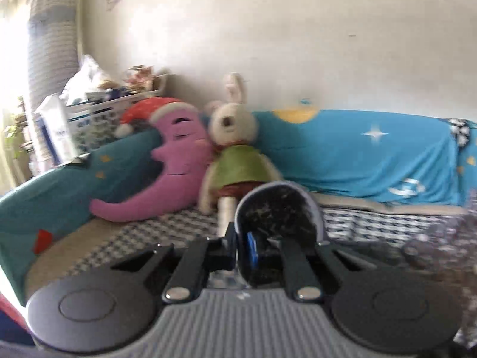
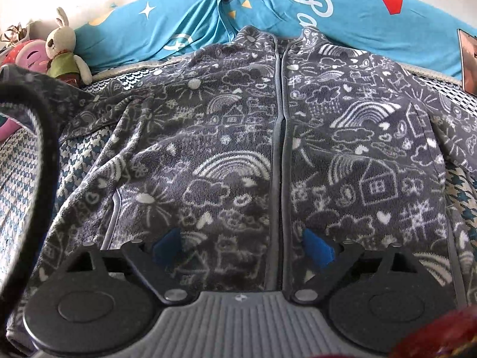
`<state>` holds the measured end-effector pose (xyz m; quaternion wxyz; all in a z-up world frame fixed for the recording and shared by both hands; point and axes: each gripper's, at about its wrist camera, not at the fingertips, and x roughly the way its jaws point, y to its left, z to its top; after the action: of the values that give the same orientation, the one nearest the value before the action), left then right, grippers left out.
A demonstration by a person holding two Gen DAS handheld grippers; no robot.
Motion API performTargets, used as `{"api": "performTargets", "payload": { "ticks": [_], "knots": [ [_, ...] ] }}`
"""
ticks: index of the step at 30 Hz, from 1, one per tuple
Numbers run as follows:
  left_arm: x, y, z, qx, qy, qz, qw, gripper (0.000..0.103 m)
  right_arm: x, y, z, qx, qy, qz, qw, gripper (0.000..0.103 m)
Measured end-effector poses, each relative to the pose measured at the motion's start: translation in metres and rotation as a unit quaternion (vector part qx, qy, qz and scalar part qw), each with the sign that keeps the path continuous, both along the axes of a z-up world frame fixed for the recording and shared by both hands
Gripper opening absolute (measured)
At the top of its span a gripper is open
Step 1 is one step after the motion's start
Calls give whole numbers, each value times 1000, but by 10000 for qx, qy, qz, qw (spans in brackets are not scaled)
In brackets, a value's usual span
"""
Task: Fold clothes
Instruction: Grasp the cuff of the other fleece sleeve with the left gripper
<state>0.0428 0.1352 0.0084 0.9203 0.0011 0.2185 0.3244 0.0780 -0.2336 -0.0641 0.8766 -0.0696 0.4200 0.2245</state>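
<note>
A grey fleece jacket [image 2: 238, 137] with white doodle print lies front up on the bed, zipper [image 2: 281, 149] closed down its middle and collar toward the blue bedding. My right gripper [image 2: 243, 246] hovers open just above the jacket's lower front, with its blue pads [image 2: 167, 244] either side of the zipper. My left gripper [image 1: 241, 241] is shut on the rim of the sleeve cuff [image 1: 277, 214], which is lifted with its round opening facing the camera. In the right wrist view that raised sleeve [image 2: 18, 83] curves up along the left edge.
A plush rabbit [image 1: 235, 149] and a purple moon pillow [image 1: 173, 161] lean at the bed's far corner. Blue printed bedding [image 1: 357, 155] runs along the wall. A houndstooth sheet [image 1: 372, 223] covers the mattress. Boxes and bags [image 1: 89, 113] stack up beyond the bed's left end.
</note>
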Motion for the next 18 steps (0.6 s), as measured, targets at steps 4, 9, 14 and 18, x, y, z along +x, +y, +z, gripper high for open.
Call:
{"api": "performTargets", "payload": {
  "ticks": [4, 9, 14, 18],
  "knots": [
    [-6, 32, 3, -310, 35, 438, 9986, 8, -1, 3, -2, -51, -46, 4, 10000, 93],
    [-20, 62, 6, -494, -42, 1010, 9936, 8, -1, 5, -3, -77, -85, 9, 9999, 94],
    [-45, 78, 18, -606, -222, 1431, 9876, 8, -1, 6, -3, -86, -96, 16, 9999, 95],
    [-63, 80, 21, -578, -143, 1564, 9859, 8, 0, 6, -3, -97, -98, 26, 9999, 96]
  ]
}}
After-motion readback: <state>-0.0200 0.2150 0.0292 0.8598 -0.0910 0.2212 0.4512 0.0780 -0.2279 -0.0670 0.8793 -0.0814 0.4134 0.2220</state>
